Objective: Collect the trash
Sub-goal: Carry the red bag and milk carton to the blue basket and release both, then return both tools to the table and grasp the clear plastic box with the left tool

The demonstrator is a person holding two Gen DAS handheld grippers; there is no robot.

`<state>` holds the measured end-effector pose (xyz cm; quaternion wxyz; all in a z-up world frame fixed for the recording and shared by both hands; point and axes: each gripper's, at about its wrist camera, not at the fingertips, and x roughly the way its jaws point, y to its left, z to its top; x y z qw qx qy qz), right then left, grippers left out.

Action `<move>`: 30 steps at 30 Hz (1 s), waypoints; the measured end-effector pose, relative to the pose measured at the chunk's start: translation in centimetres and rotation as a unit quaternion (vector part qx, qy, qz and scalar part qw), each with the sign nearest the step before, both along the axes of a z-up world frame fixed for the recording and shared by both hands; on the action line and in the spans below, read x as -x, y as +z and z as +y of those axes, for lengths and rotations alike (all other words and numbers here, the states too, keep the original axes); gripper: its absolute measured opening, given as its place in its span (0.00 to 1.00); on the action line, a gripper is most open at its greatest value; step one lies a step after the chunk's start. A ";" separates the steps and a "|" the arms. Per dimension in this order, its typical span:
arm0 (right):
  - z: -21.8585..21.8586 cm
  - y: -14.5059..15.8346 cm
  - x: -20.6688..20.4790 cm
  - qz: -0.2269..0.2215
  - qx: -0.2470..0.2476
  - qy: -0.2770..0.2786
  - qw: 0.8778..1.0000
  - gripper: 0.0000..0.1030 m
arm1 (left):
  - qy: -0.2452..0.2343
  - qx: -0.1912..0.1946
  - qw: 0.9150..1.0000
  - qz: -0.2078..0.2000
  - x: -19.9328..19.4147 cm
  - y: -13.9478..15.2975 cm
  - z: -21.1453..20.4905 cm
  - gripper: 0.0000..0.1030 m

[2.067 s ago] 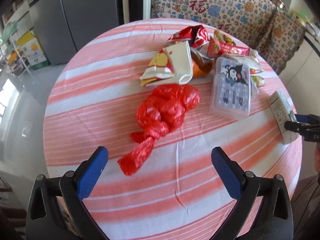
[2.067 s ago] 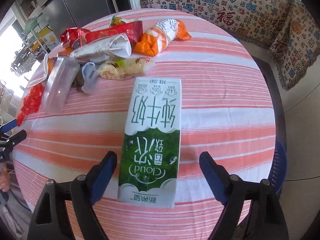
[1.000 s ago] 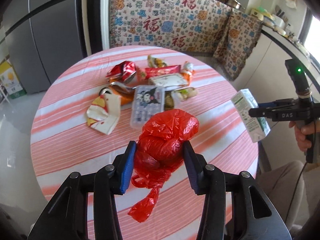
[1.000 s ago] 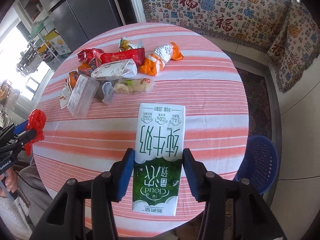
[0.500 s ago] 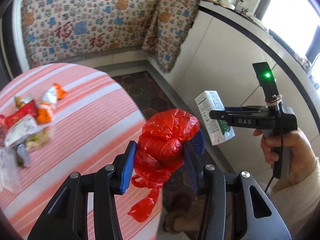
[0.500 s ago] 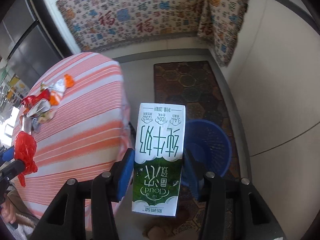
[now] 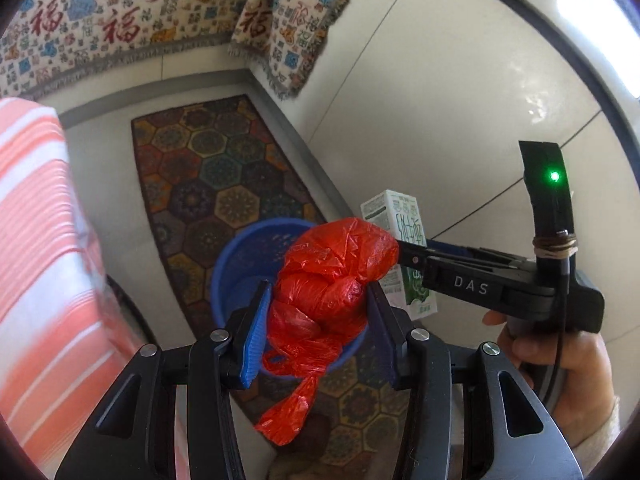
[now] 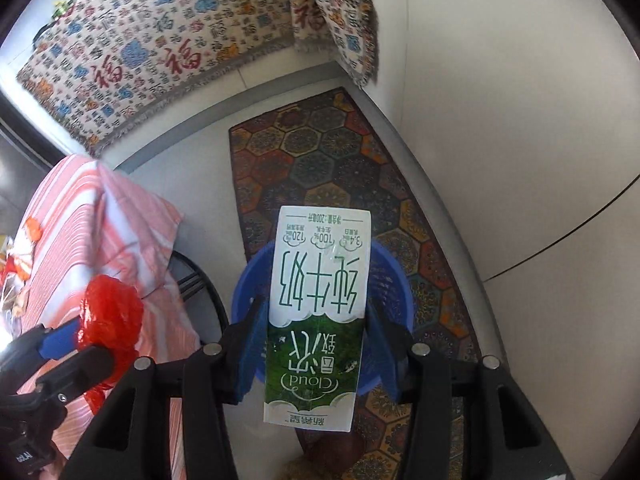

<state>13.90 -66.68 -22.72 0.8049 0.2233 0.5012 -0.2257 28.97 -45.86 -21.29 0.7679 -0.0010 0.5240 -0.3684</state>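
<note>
In the left wrist view, the left gripper (image 7: 316,320) clamped a red plastic bag (image 7: 332,284) above the blue basket (image 7: 236,264), the striped tablecloth (image 7: 36,240) at nine o'clock. In the right wrist view, the right gripper (image 8: 316,344) pinched a milk carton (image 8: 316,312) hiding most of the basket's inside; patterned rug (image 8: 320,160) at twelve o'clock.

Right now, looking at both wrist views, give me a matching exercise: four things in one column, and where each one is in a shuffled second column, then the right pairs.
Things:
1. red plastic bag
2. milk carton
3. blue basket
4. striped tablecloth

Places:
A. on the patterned rug, below both claws
B. clamped in the right claw
C. draped over the table at the left edge
D. clamped in the left claw

Pairs: 1-D, 2-B, 3-A, 4-C
</note>
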 end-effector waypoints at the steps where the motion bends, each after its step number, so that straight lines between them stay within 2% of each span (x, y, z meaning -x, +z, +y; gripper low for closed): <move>1: -0.7 -0.5 0.2 0.000 -0.004 -0.005 1.000 0.48 | 0.001 -0.001 1.000 0.004 -0.2 -0.4 -0.4 0.46; 5: -2.6 -3.0 -0.1 0.001 -0.023 -0.025 0.999 0.48 | 0.003 -0.009 1.000 0.015 -1.2 -2.3 -1.7 0.47; 7: -3.5 -4.2 -0.2 -0.001 -0.035 -0.029 0.999 0.50 | 0.004 -0.009 1.000 0.013 -1.8 -3.3 -2.6 0.50; 8: -3.8 -4.9 -0.4 -0.002 -0.039 -0.030 0.999 0.50 | 0.008 -0.009 1.000 0.011 -2.1 -3.7 -2.9 0.61; 9: -4.0 -5.5 -0.5 0.000 -0.041 -0.032 0.999 0.53 | 0.014 -0.011 1.000 0.013 -2.3 -3.9 -3.0 0.81; 10: -4.3 -6.2 -0.5 0.002 -0.046 -0.036 0.998 0.65 | 0.022 -0.014 1.000 0.014 -2.7 -4.4 -3.1 0.87; 11: -4.6 -6.7 -0.2 0.000 -0.052 -0.041 0.998 0.73 | 0.028 -0.011 0.999 0.015 -3.1 -4.9 -3.1 0.88; 14: -4.9 -7.2 0.3 0.001 -0.048 -0.053 0.997 0.73 | 0.029 -0.005 0.999 0.014 -3.4 -4.6 -2.8 0.88; 17: -4.5 -5.2 1.0 -0.012 0.006 -0.065 0.998 0.73 | 0.032 0.005 0.999 -0.009 -2.8 -2.7 -1.6 0.88; 23: -2.6 0.3 4.1 -0.097 0.080 -0.109 0.986 0.73 | 0.035 0.043 0.998 -0.042 0.6 3.7 4.0 0.89; 27: -0.1 4.3 4.7 -0.147 0.145 -0.111 0.972 0.73 | 0.049 0.018 0.995 -0.084 4.9 7.2 9.7 0.96; 30: 2.6 7.4 4.2 -0.182 0.179 -0.092 0.963 0.73 | 0.072 -0.018 0.993 -0.095 7.9 7.6 15.3 0.96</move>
